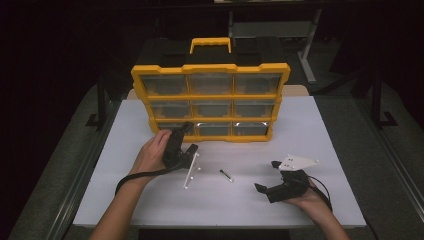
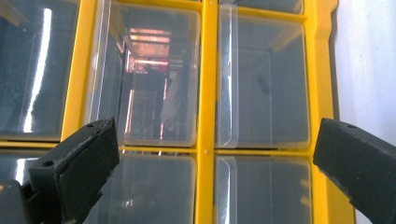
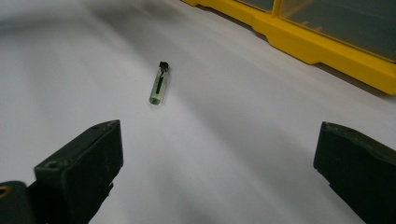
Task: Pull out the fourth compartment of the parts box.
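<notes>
A yellow organizer case [image 1: 210,69] with clear plastic drawers stands upright at the back of the white table [image 1: 320,130]. My left gripper [image 1: 189,137] is open, turned on its side, close in front of the case's bottom-left drawer [image 1: 172,127]. In the left gripper view its jaws [image 2: 215,135] stand wide apart before the clear drawer fronts [image 2: 261,79], holding nothing. A small glass vial [image 1: 226,175] with a black cap lies on the table between the hands. My right gripper [image 1: 267,176] rests open to the vial's right. The vial [image 3: 159,85] lies ahead of the right gripper [image 3: 217,140], left of centre.
The case's yellow base edge [image 3: 327,51] runs along the far right in the right gripper view. A yellow carry handle [image 1: 210,44] tops the case. Dark floor and table legs surround the table; its front edge is near the person's forearms.
</notes>
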Demonstrator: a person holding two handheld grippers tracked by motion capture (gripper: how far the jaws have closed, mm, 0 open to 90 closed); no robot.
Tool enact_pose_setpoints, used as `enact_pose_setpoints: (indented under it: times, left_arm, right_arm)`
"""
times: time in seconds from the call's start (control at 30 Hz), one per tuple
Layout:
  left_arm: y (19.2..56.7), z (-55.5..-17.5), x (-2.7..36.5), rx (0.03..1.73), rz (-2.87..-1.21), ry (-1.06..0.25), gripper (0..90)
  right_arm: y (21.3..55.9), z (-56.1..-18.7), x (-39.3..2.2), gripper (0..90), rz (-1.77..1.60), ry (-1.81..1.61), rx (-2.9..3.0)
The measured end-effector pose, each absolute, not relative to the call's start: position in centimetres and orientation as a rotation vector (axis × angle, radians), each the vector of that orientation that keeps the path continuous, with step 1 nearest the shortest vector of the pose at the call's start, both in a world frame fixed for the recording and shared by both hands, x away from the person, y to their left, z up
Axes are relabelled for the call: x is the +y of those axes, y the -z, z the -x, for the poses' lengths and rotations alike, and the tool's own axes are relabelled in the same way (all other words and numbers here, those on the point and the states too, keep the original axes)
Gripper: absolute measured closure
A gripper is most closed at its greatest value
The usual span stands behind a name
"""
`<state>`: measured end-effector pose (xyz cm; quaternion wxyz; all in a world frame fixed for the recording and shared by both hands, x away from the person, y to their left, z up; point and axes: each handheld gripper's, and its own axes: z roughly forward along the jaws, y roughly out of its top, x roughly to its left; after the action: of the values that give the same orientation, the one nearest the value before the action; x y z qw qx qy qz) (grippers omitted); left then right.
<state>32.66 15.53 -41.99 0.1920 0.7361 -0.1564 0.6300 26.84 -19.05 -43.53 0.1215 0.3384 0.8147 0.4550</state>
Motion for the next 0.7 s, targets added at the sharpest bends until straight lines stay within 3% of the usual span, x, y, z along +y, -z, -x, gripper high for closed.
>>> enact_pose_setpoints:
  times: [0.7]
  left_arm:
    - [41.2, -33.3, 17.9, -0.384, -2.062, -1.826, 0.5]
  right_arm:
    - [43.5, -26.8, -19.1, 0.9, -0.991, -1.329, 2.377]
